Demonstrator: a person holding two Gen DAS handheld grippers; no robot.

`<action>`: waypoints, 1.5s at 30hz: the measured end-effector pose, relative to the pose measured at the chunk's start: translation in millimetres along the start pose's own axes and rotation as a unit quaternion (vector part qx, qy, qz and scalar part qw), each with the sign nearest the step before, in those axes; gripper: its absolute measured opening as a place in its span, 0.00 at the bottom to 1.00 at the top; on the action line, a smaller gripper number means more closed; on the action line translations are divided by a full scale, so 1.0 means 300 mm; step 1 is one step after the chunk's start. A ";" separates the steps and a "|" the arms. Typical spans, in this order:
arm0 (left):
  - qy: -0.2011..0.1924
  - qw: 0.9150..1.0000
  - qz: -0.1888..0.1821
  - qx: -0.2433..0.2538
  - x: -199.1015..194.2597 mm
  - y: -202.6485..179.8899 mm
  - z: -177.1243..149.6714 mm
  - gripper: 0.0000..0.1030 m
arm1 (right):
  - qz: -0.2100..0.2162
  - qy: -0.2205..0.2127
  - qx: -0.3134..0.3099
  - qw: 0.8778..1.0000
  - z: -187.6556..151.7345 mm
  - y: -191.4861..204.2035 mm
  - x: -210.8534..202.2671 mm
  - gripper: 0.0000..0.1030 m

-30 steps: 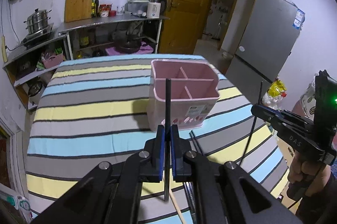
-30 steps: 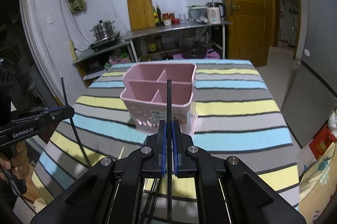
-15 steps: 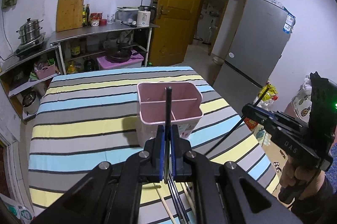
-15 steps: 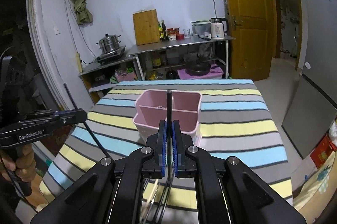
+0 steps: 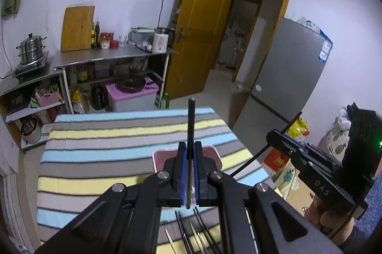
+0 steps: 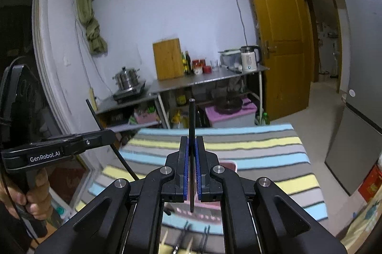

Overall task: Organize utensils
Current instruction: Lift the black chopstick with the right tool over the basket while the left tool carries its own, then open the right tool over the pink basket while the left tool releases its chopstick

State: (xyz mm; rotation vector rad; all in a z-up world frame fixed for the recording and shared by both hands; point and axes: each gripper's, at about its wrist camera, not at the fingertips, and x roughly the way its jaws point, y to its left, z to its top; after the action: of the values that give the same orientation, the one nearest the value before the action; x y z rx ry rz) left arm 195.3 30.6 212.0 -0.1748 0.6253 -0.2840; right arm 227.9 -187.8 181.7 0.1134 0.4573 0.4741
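Between the left gripper's (image 5: 189, 173) blue pads a black chopstick (image 5: 191, 125) stands upright, clamped; the right gripper (image 6: 191, 165) pinches its own chopstick (image 6: 191, 120) likewise. Below both sits the pink holder (image 5: 160, 156) on the striped table (image 5: 95, 158), loose chopsticks (image 5: 186, 232) nearer

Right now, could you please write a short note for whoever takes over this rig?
Left claw: shut on a black chopstick, held upright.
Right claw: shut on a second black chopstick, also upright.
Pink holder: on the striped cloth, below and beyond both claws.
Done: one chopstick picked up per claw.
Left: drop both into the holder, then collect the loose chopsticks lying in front of it.
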 end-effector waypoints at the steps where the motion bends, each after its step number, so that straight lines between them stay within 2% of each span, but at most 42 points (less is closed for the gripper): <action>1: -0.004 1.000 0.001 -0.002 0.005 0.006 0.014 0.06 | 0.000 -0.003 0.003 1.000 0.010 0.000 0.005 0.05; 12: -0.007 1.000 0.006 -0.023 0.114 0.065 0.030 0.06 | 0.003 0.009 0.022 1.000 -0.003 -0.013 0.111 0.05; 25: 0.047 0.998 0.022 -0.032 0.261 0.097 -0.100 0.06 | 0.000 0.077 0.039 0.996 -0.128 -0.053 0.238 0.05; 29: 0.048 0.998 0.023 -0.032 0.254 0.097 -0.115 0.12 | -0.003 0.081 0.040 0.996 -0.137 -0.064 0.238 0.05; 31: 0.046 0.998 0.023 -0.033 0.251 0.101 -0.113 0.23 | -0.005 0.079 0.041 0.996 -0.136 -0.065 0.233 0.07; 34: 0.042 0.998 0.022 -0.035 0.241 0.103 -0.116 0.30 | -0.005 0.076 0.039 0.996 -0.132 -0.061 0.220 0.10; 45: 0.010 0.999 0.021 -0.041 0.142 0.095 -0.140 0.38 | -0.011 0.042 0.034 0.998 -0.125 -0.074 0.100 0.13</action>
State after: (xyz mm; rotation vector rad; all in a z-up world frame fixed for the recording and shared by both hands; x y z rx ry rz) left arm 208.9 41.0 148.1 -0.2384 0.6611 -0.2199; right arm 243.9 -193.4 131.7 0.1540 0.5574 0.4421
